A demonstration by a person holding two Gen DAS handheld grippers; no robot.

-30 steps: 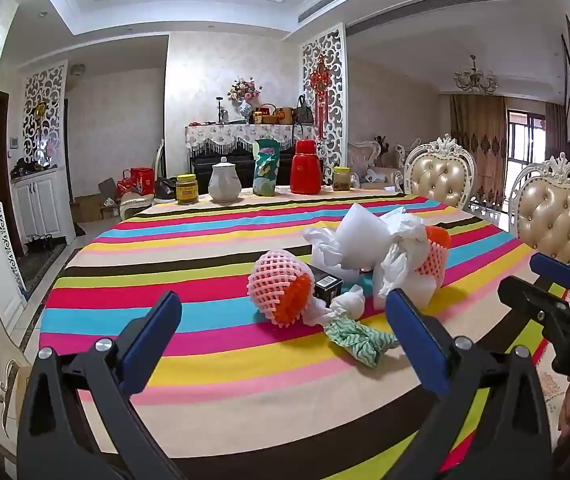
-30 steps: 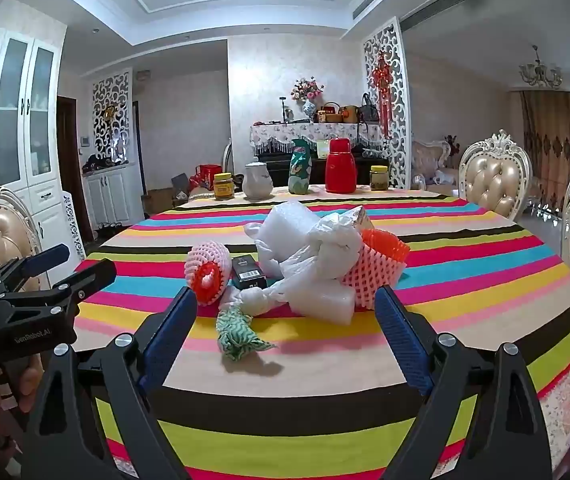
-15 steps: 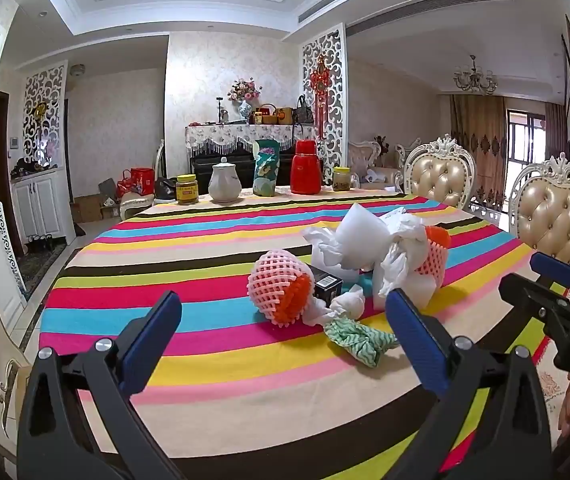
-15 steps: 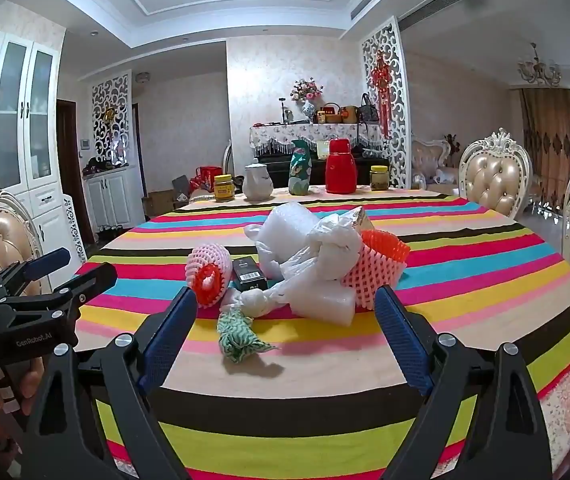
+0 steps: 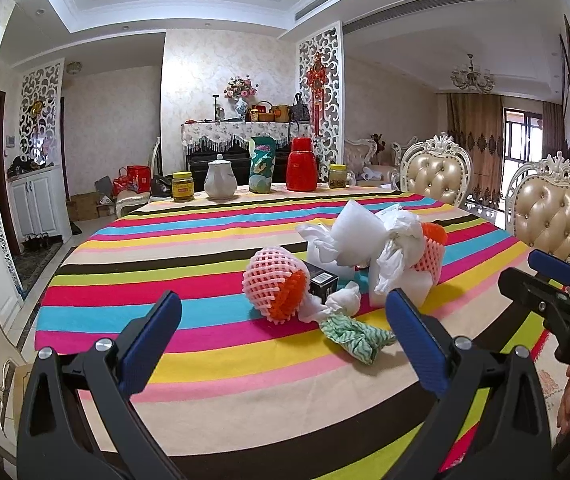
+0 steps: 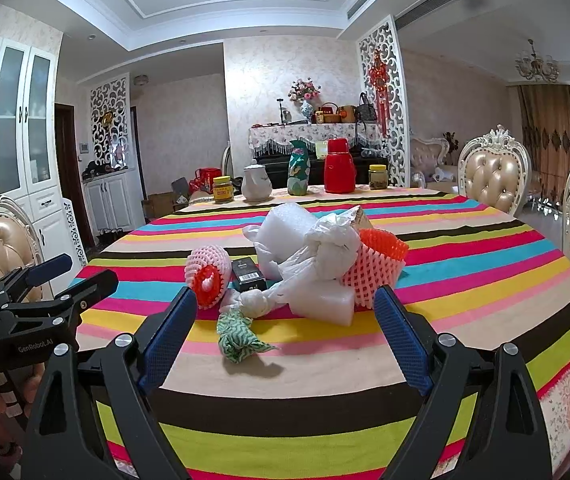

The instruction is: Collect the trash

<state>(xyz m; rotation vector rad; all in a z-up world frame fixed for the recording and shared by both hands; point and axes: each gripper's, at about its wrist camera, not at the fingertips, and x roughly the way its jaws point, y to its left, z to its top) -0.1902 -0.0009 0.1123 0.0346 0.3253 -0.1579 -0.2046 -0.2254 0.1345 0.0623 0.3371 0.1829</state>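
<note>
A heap of trash lies mid-table on the striped cloth [image 5: 165, 264]: a pink foam fruit net [image 5: 275, 284] [image 6: 208, 276], a small black box [image 5: 323, 283] [image 6: 248, 275], white plastic bags and foam [image 5: 365, 240] [image 6: 317, 256], an orange-pink net [image 5: 431, 250] [image 6: 377, 268], a knotted white scrap [image 6: 255, 300] and a green-white wrapper [image 5: 355, 336] [image 6: 239, 336]. My left gripper [image 5: 283, 344] is open, short of the heap. My right gripper [image 6: 285, 336] is open too, its fingers either side of the wrapper but nearer the camera. Each gripper shows in the other's view [image 5: 553, 292] [image 6: 45, 292].
At the table's far edge stand a yellow-lidded jar [image 5: 183, 186], a white teapot [image 5: 220, 178], a green bag [image 5: 262, 170], a red flask [image 5: 301, 164] and another jar [image 5: 339, 176]. Padded chairs [image 5: 435, 172] [image 5: 551, 212] [image 6: 3, 244] ring the table.
</note>
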